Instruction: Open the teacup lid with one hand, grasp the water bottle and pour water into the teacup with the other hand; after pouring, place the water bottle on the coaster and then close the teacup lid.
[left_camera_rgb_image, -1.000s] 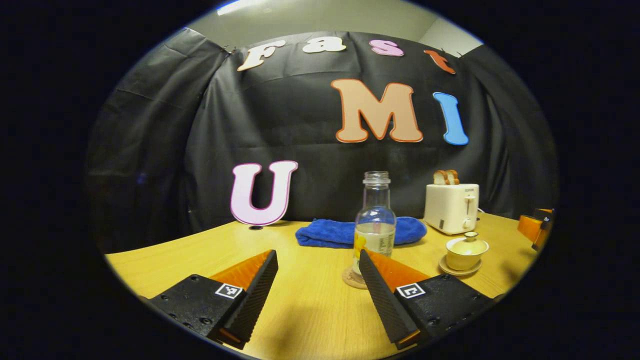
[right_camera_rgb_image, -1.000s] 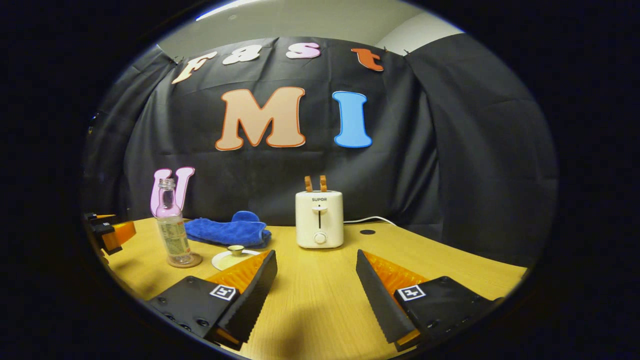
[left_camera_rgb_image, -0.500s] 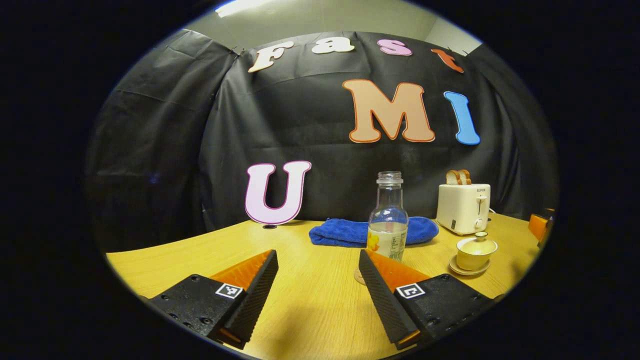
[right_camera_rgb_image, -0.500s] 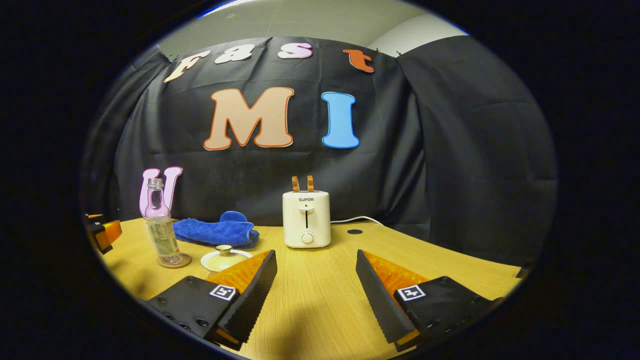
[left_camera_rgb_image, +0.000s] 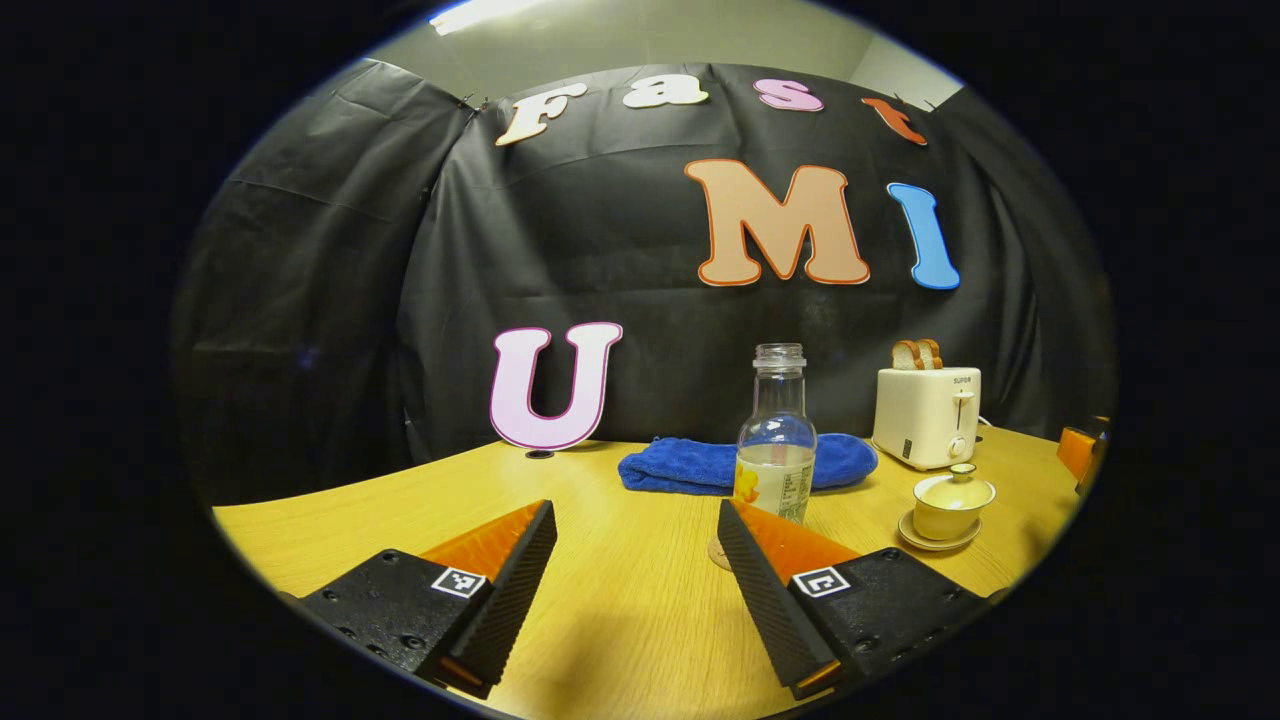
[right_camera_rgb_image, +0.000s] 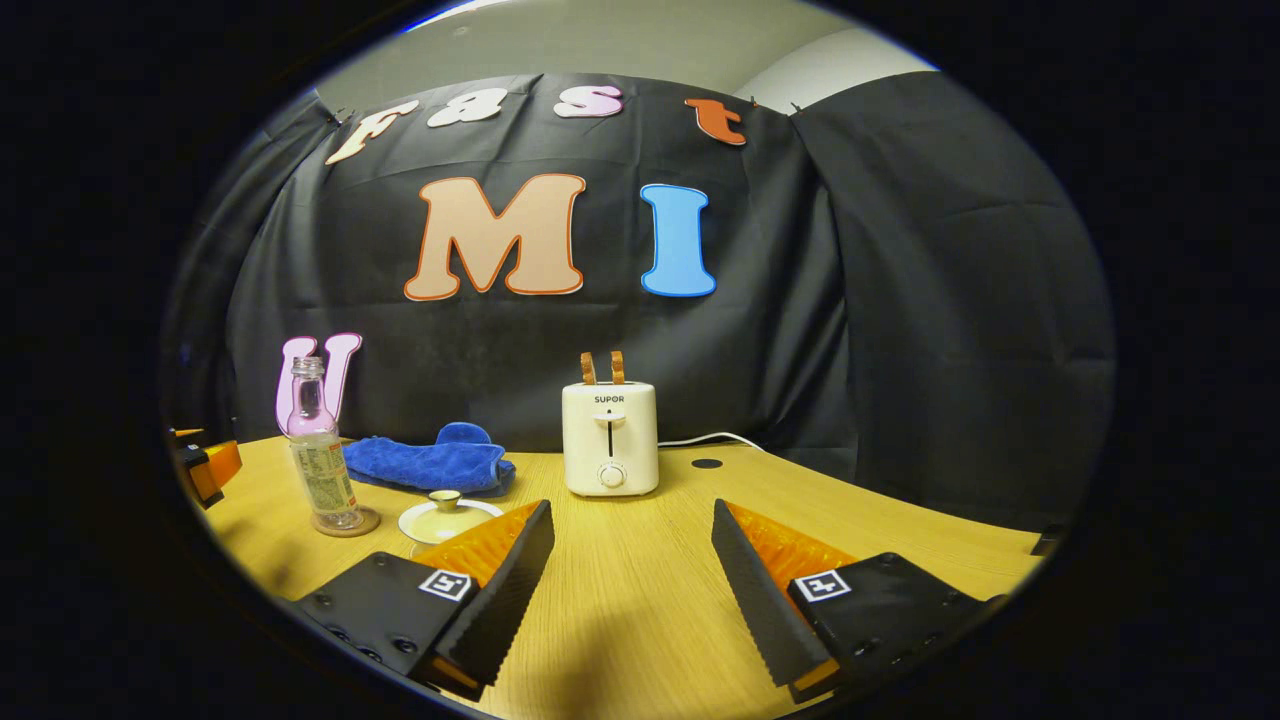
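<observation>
Hovering low over the wooden table (left_camera_rgb_image: 620, 610), the left gripper (left_camera_rgb_image: 632, 560) has its jaws spread wide and holds nothing; the right gripper (right_camera_rgb_image: 630, 560) is the same, jaws apart and empty. In the left gripper view the water bottle (left_camera_rgb_image: 777, 450) stands upright on its coaster (left_camera_rgb_image: 718, 553), uncapped and partly filled, just behind that gripper's one finger; the teacup (left_camera_rgb_image: 953, 498) sits on its saucer (left_camera_rgb_image: 935, 543) a little further along, with the lid (left_camera_rgb_image: 957, 485) on it. A blue cloth (left_camera_rgb_image: 690, 465) lies behind the bottle, and a toaster (right_camera_rgb_image: 610, 438) stands at the back.

By my judgement no step of the task is done; the lid must be lifted first. The risks I see are these: the lid has a small knob, so wide fingers may slip off it or push the light cup along its saucer; the bottle has no cap and is tall and narrow, so a sideways touch while closing on it could tip it and spill water; the two things stand near each other, so both grippers working there may collide.
</observation>
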